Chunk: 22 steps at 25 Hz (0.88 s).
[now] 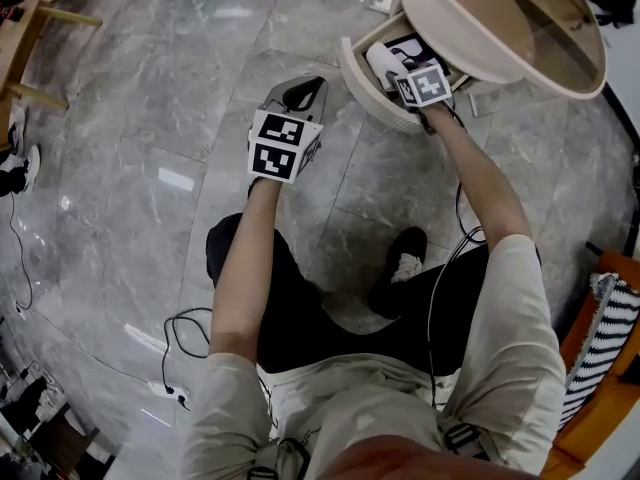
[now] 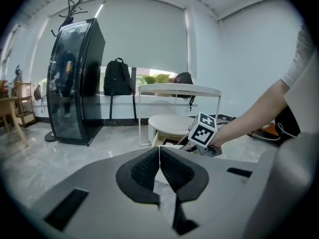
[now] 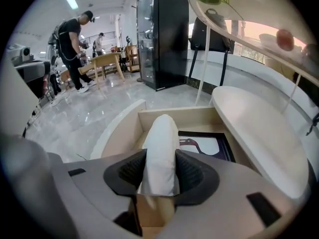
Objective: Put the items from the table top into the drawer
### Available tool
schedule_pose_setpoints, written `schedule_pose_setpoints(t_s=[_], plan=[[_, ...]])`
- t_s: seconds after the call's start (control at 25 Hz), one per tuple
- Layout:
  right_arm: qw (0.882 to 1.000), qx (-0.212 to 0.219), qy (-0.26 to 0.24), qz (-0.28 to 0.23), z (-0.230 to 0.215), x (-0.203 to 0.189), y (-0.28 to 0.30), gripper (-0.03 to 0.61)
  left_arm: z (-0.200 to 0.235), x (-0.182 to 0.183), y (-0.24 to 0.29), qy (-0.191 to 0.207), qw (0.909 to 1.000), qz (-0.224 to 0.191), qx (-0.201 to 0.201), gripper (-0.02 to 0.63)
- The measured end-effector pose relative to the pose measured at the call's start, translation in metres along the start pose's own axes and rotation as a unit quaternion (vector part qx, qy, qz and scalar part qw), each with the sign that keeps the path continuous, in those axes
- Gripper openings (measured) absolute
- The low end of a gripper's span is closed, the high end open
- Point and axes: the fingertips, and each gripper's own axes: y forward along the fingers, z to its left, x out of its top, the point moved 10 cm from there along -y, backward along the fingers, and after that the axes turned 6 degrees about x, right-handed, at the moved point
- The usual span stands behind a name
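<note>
My right gripper (image 3: pixel 160 176) is shut on a white rolled cloth (image 3: pixel 161 148), which sticks out forward over the open drawer (image 3: pixel 130 124) of the round table. In the head view the right gripper (image 1: pixel 408 80) reaches into the drawer (image 1: pixel 358 78), with the white roll (image 1: pixel 380 62) showing beside its marker cube. A dark-framed picture (image 3: pixel 205 144) lies flat in the drawer. My left gripper (image 1: pixel 298 98) hangs over the floor left of the drawer. In the left gripper view its pads (image 2: pixel 158 171) meet with nothing between them, so the left gripper (image 2: pixel 159 167) is shut and empty.
The round table top (image 1: pixel 560 58) overhangs the drawer at the upper right. A black cabinet (image 2: pixel 75 78) stands on the far left and a white side table (image 2: pixel 177 90) with bags stands by the window. People work at tables (image 3: pixel 107 59) in the background. Cables (image 1: pixel 185 333) trail on the marble floor.
</note>
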Motion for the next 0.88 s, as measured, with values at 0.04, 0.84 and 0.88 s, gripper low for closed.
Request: schedule_pose_setpoints(t_s=[0.04,0.84,0.88], plan=[[1.0,0.008,0.001,0.002,0.001,0.002,0.001,0.183,0.002,0.0,-0.002,0.001,1.0,-0.001,0.001,0.021],[0.964,-0.02,-0.137,-0.227,0.068,0.119,-0.139,0.258,0.011,0.046,0.002,-0.012,0.9978,-0.057,-0.03,0.021],[0.959,-0.024,-0.131,-0.248,0.072,0.127,-0.152,0.244,0.013,0.046,0.001,-0.016,0.9976,-0.06,-0.03,0.021]])
